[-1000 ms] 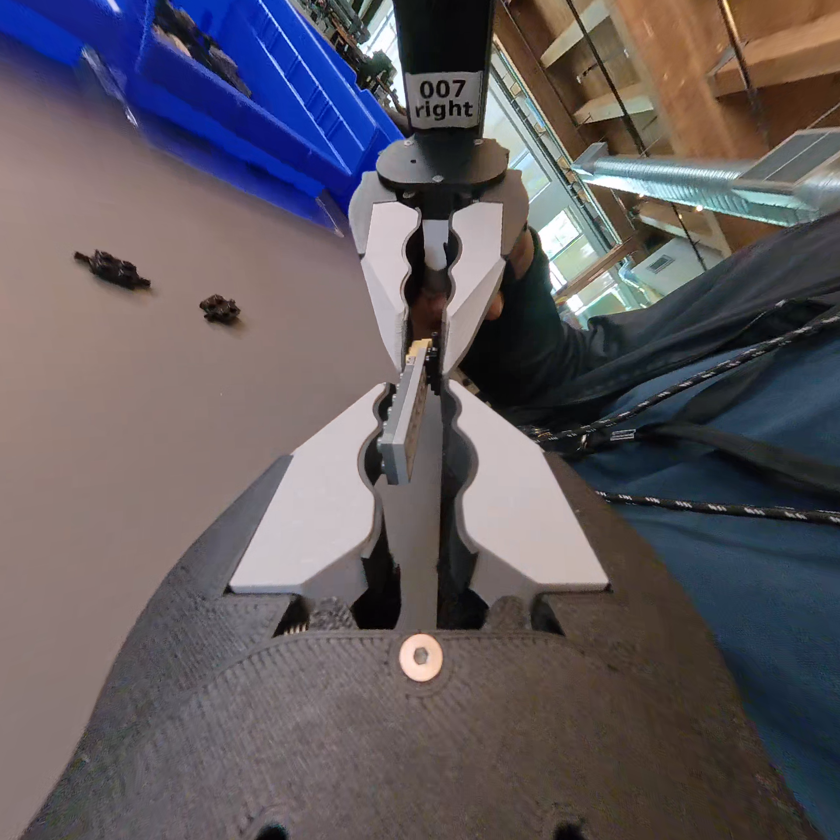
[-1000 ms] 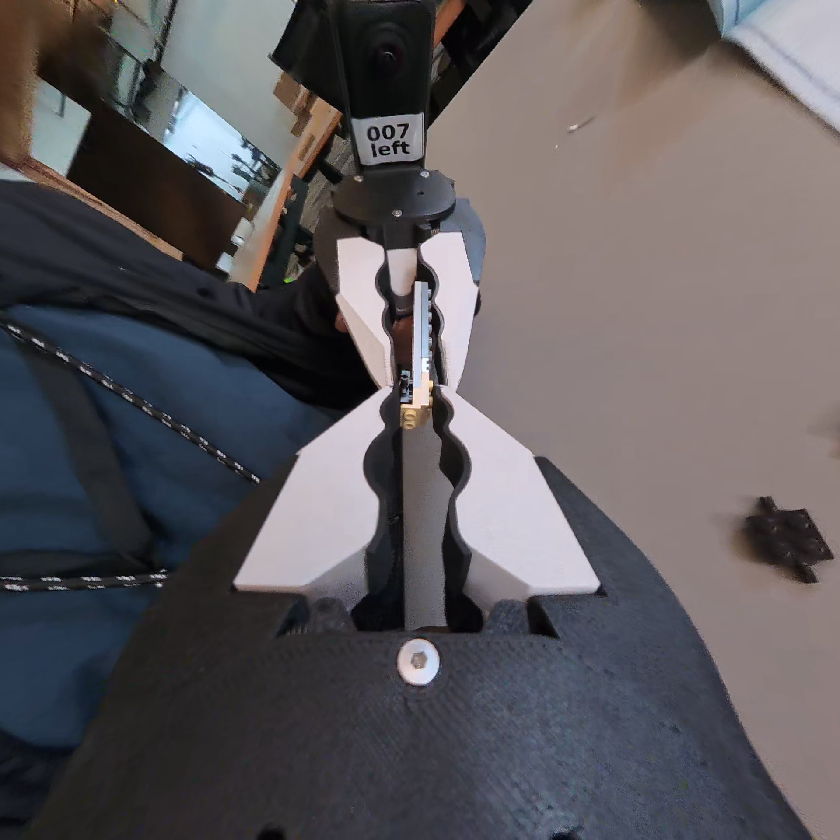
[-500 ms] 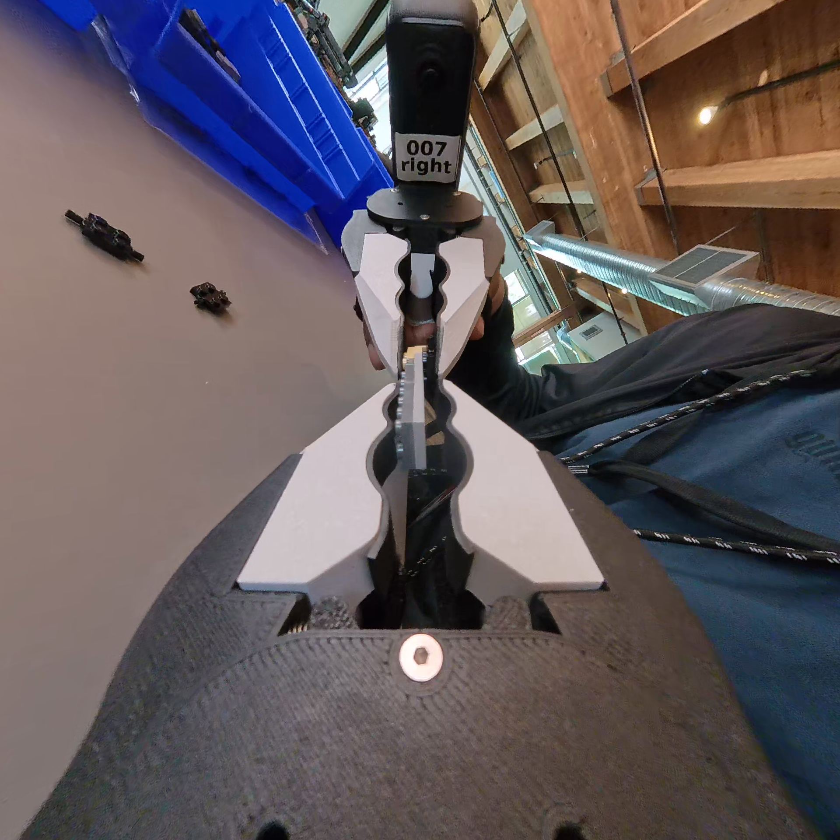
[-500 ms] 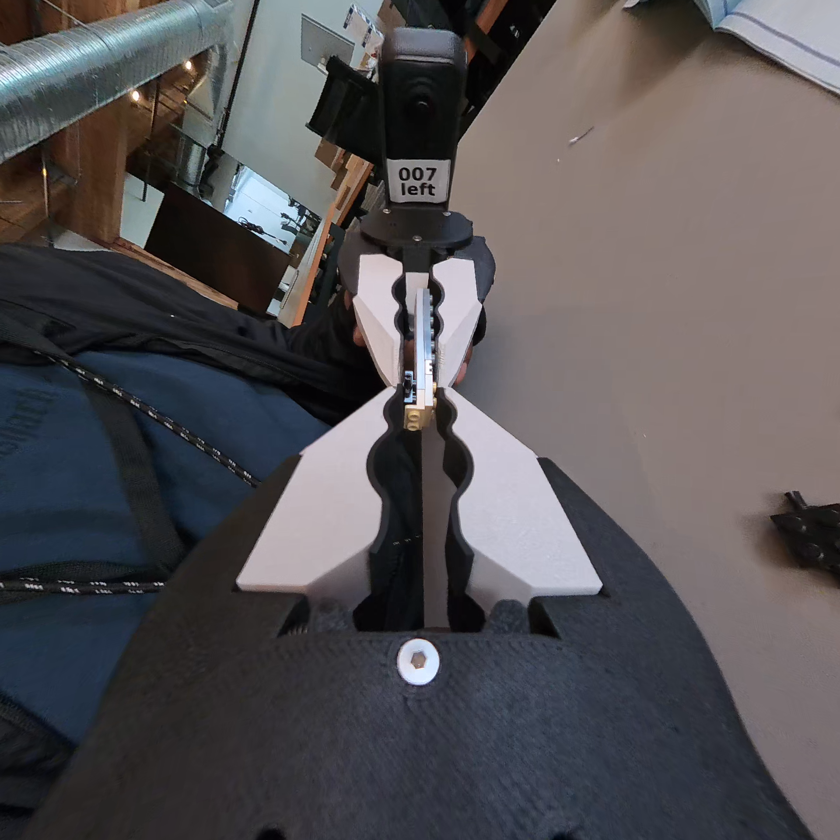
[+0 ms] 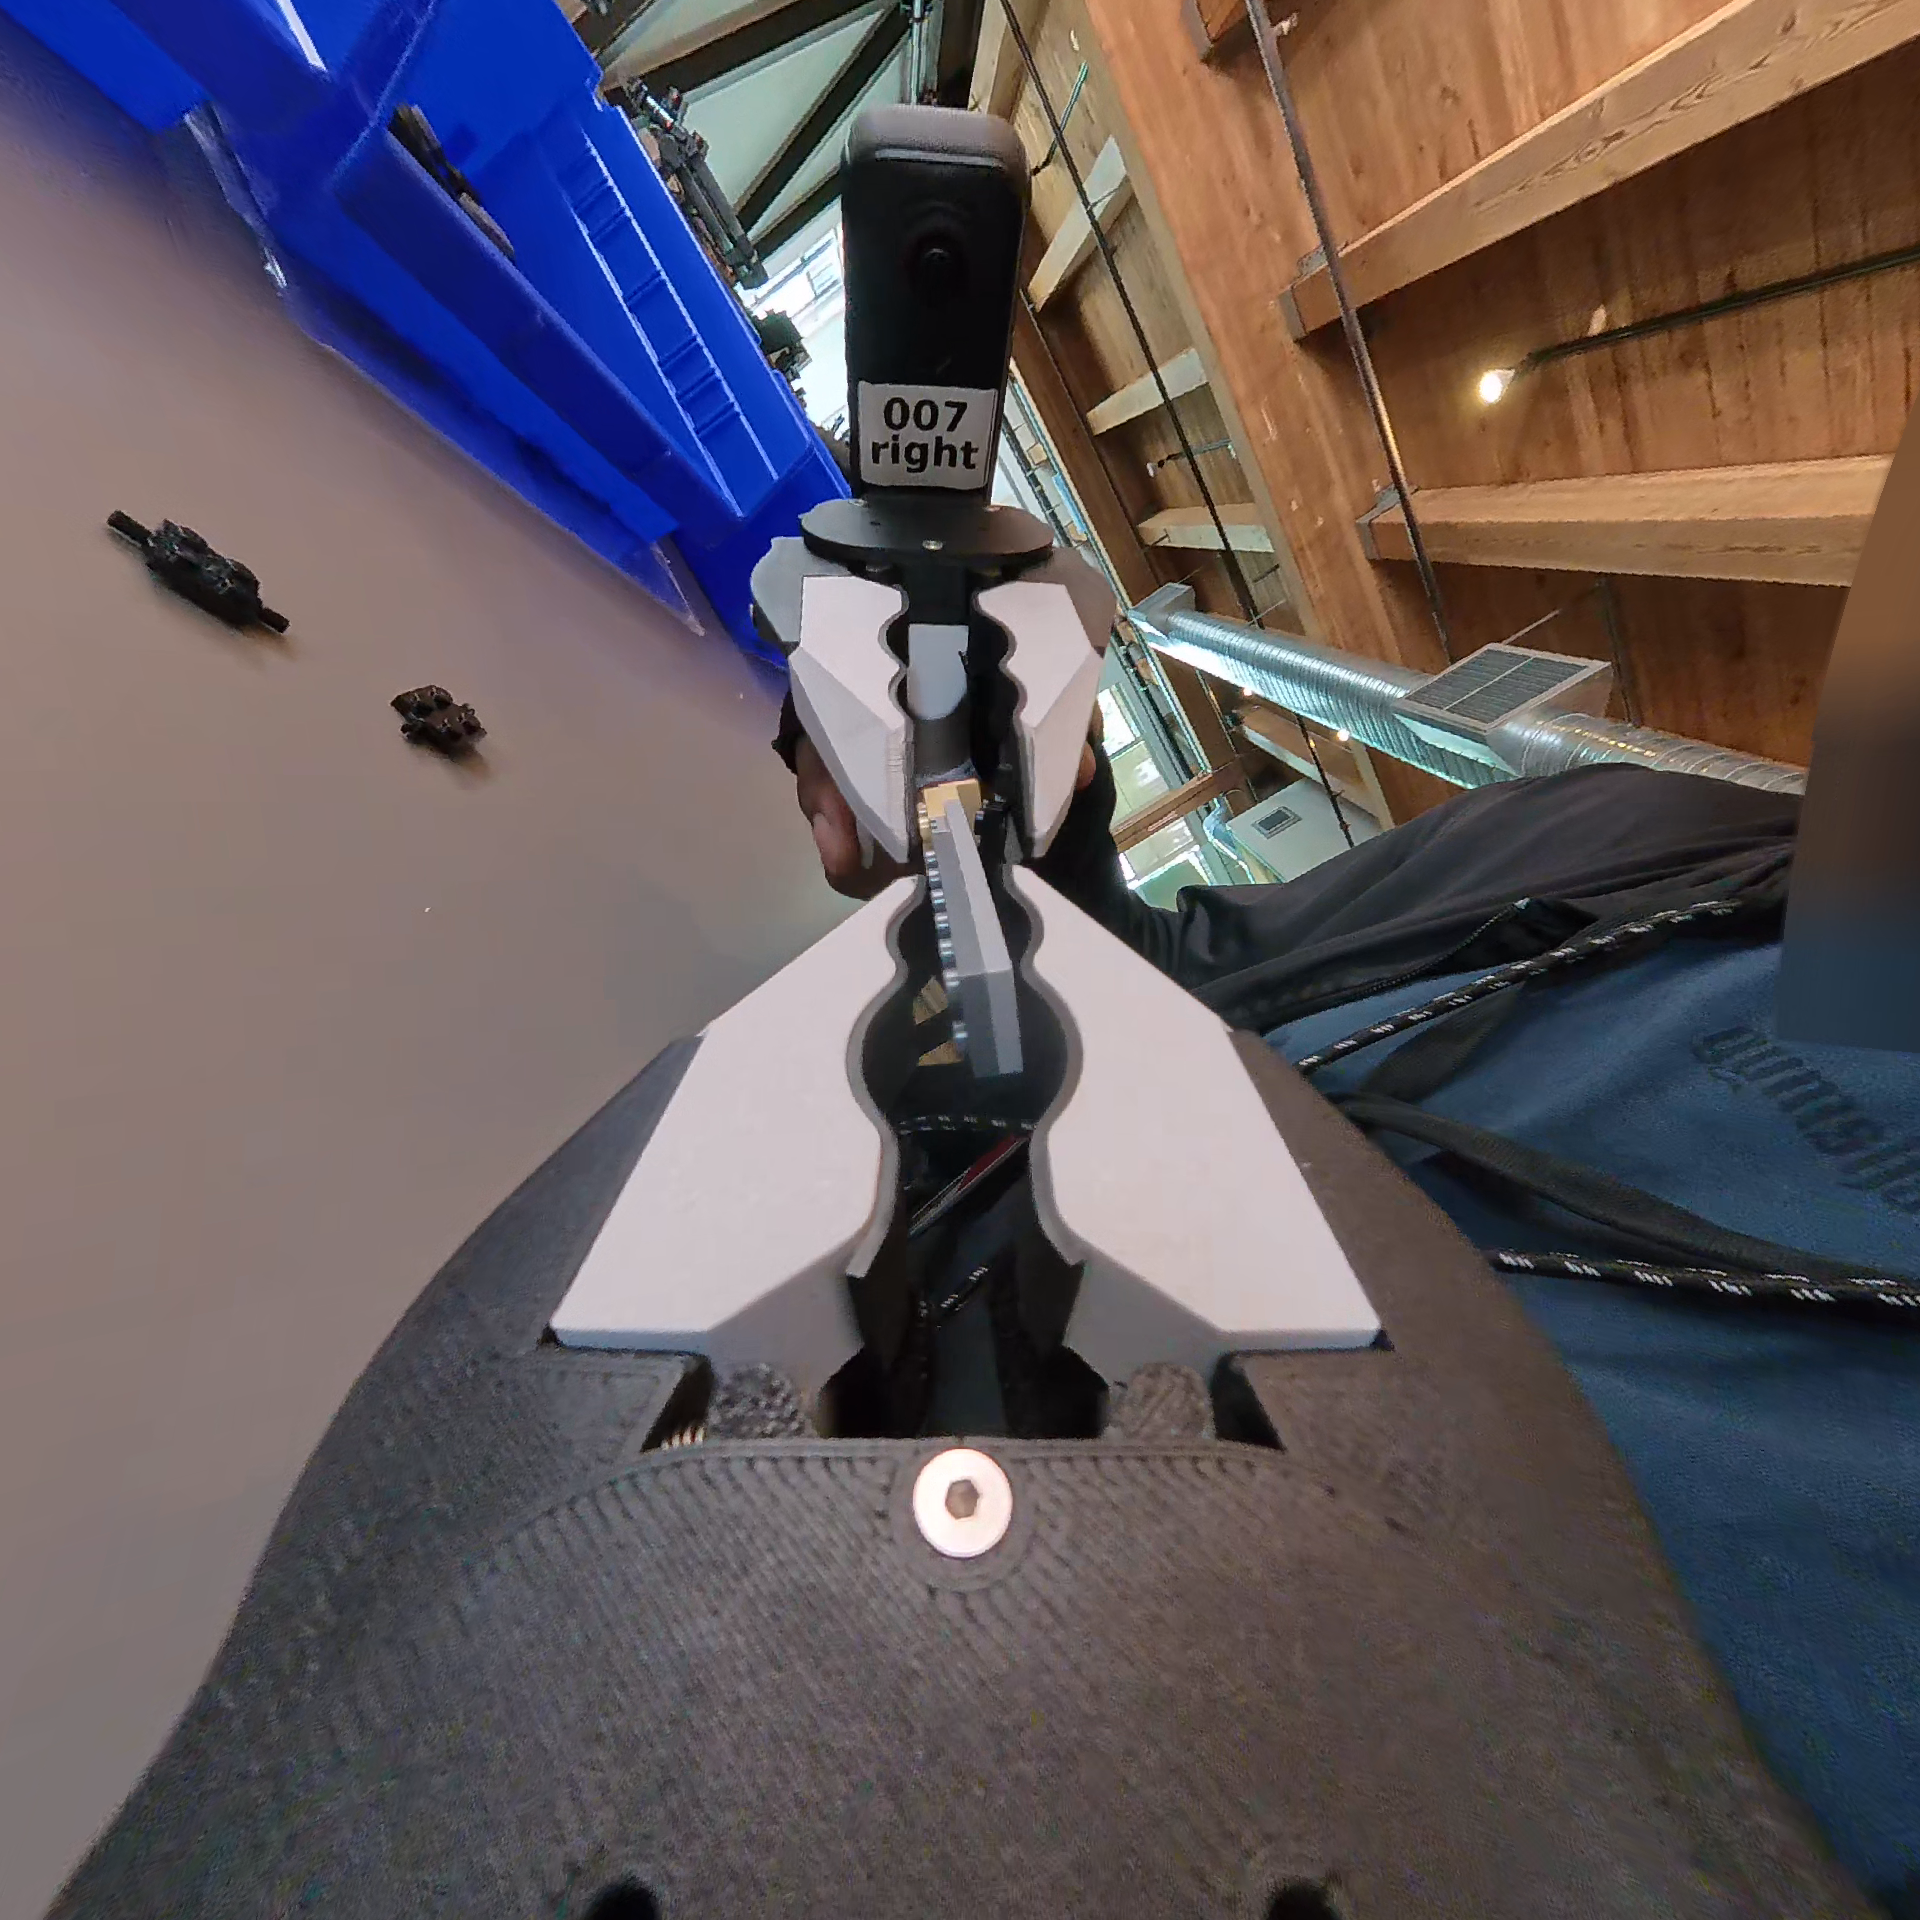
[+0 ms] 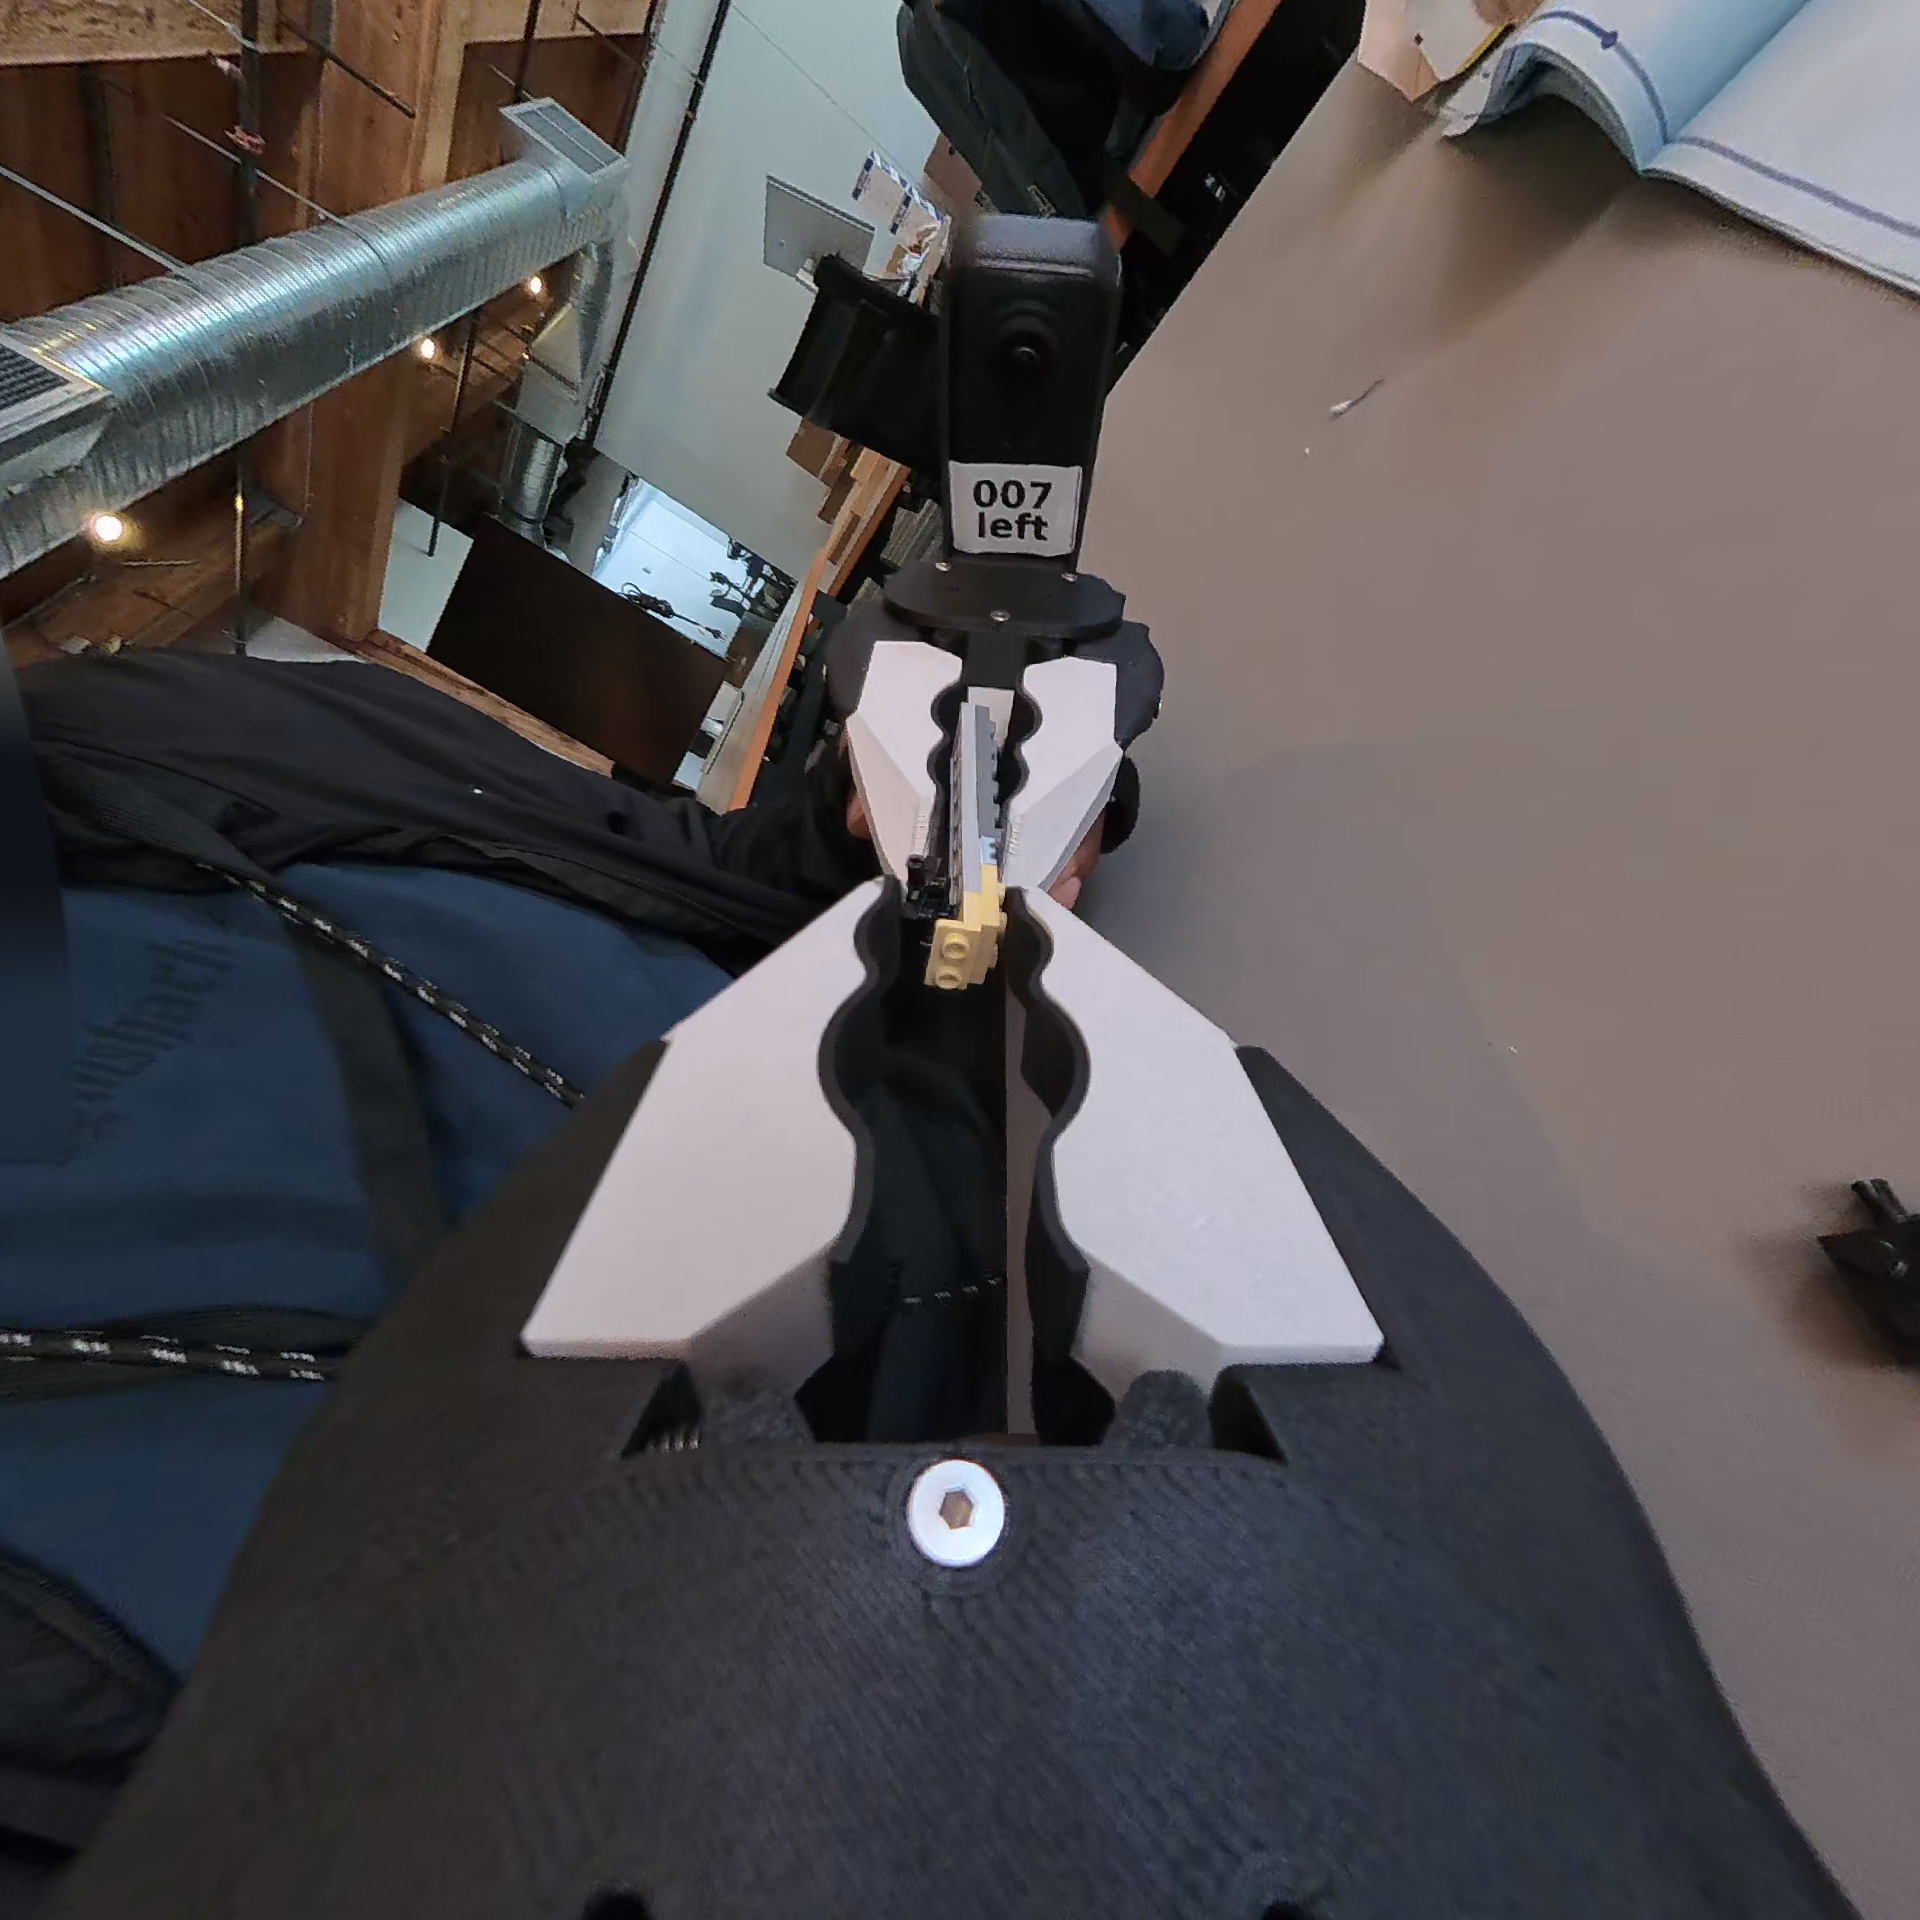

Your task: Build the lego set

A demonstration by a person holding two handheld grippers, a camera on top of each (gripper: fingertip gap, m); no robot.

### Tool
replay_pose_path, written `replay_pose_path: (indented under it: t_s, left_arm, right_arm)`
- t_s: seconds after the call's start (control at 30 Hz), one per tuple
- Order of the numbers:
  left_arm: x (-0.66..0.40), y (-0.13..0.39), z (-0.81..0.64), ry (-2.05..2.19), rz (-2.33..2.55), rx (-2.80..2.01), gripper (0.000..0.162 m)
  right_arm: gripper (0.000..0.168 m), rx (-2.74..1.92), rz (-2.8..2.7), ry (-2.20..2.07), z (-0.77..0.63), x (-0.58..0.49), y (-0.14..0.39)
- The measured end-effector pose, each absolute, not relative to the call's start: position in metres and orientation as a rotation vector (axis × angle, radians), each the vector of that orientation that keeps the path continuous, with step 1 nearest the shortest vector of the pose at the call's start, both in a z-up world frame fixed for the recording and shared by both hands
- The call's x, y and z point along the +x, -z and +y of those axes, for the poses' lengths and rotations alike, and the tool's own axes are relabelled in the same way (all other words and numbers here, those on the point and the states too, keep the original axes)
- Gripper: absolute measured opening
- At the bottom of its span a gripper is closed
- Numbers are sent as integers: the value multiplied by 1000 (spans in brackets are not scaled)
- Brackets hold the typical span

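On my desk (image 5: 312, 987) at nine o'clock lie two black lego bits (image 5: 197, 569). Dead centre, my left tongs (image 5: 961, 883) pinch the grey lego plate (image 5: 977, 956); at twelve o'clock the right tongs (image 5: 940, 821) grip its tan end (image 6: 961, 951). Blue bins (image 5: 499, 260) stand at eleven o'clock.

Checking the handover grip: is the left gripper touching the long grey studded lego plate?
Touching. In the left wrist view the left gripper has its white fingertips pinched on the grey lego plate, no gap at the tips.
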State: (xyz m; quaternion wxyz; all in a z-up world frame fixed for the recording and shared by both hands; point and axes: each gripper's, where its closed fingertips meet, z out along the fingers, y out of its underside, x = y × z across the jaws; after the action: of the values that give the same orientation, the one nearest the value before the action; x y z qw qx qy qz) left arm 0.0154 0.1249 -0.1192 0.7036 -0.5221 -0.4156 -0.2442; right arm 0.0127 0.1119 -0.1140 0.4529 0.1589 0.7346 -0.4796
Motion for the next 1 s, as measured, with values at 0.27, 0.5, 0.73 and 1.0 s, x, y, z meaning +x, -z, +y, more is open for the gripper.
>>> replay_pose_path:
  t_s: [0.27, 0.5, 0.73, 1.0]
  left_arm:
    - [13, 112, 123, 571, -916, -1088, 9]
    - [6, 110, 121, 628, -968, -956, 9]
    - [-5, 107, 115, 568, -990, -881, 9]
    - [-4, 108, 127, 594, -987, -893, 9]
  right_arm:
    - [22, 420, 1770, 1239, 111, 5, 107]
    - [31, 513, 1727, 1366, 113, -14, 94]
    - [35, 633, 1679, 1496, 117, -12, 101]
    - [28, 637, 1693, 1527, 118, -7, 111]
